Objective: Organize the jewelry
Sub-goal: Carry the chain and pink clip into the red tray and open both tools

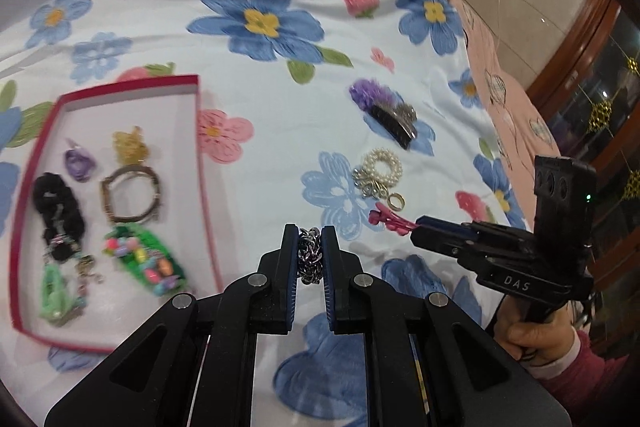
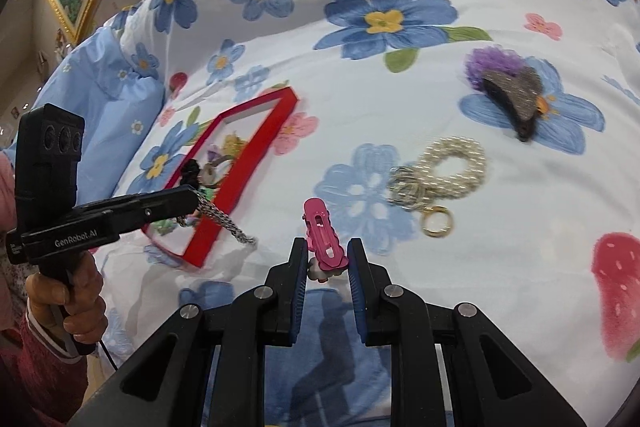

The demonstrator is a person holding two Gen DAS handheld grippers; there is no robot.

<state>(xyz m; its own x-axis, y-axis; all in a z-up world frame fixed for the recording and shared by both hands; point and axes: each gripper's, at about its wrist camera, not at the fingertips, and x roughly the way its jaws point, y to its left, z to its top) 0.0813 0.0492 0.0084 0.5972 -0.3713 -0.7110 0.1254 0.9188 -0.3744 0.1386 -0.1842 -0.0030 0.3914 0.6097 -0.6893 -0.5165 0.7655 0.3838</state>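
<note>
My left gripper (image 1: 309,239) is shut on a silver chain (image 1: 309,259), held just right of the red tray (image 1: 206,187); in the right wrist view the chain (image 2: 228,221) hangs from it over the tray's edge (image 2: 240,171). My right gripper (image 2: 327,251) is shut on a pink hair clip (image 2: 323,237), which also shows in the left wrist view (image 1: 390,219). The tray holds a black scrunchie (image 1: 58,215), a bangle (image 1: 132,193), a green beaded piece (image 1: 146,257) and other small items.
On the floral bedsheet (image 1: 280,99) lie a purple and black hair claw (image 1: 386,111), a pearl bracelet (image 1: 382,167) with a silver chain, and a gold ring (image 1: 397,201). A pink cover (image 1: 504,87) and wooden furniture (image 1: 576,67) are at the right.
</note>
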